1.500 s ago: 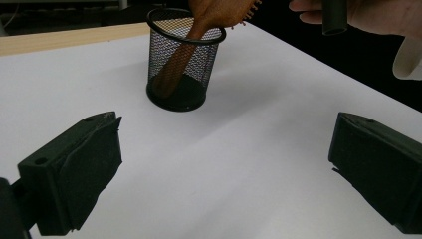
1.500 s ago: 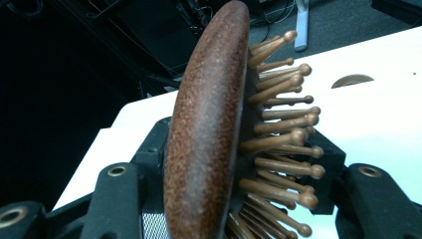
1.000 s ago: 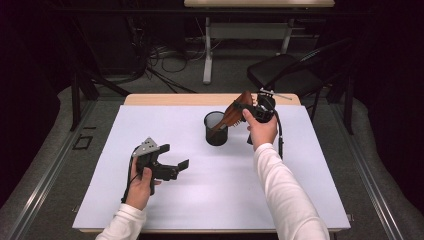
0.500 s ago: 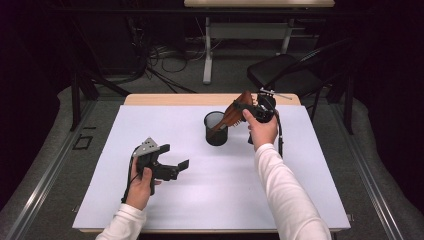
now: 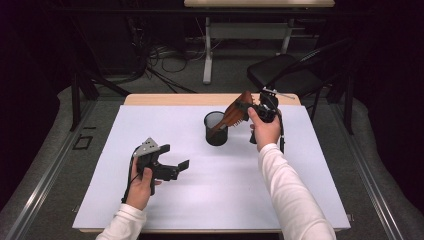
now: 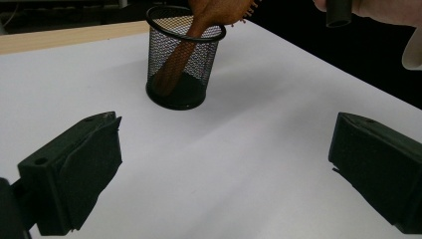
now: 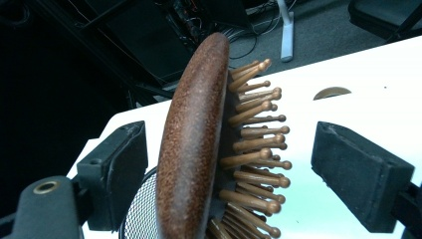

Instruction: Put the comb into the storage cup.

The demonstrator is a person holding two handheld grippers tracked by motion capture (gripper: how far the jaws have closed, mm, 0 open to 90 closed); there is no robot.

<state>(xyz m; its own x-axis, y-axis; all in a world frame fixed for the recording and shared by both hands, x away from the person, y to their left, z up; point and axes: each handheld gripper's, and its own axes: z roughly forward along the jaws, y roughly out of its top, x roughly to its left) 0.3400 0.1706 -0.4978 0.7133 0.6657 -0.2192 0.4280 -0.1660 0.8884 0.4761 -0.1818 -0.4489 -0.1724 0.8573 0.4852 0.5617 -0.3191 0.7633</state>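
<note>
Bare white table (image 5: 200, 200) fills the lower frame. The hairbrush (image 7: 199, 149), handle in the mesh cup (image 5: 216, 129), stands between the right gripper's (image 7: 229, 164) just-opened jaws, untouched; the left gripper (image 6: 224, 169) gapes wide.

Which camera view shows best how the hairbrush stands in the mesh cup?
The left gripper view: the hairbrush has its handle down inside the mesh cup and leans on the rim. The high view shows the same lean, smaller. The right gripper view shows the brush head and bristles close, between open jaws that have just been opening.
</note>
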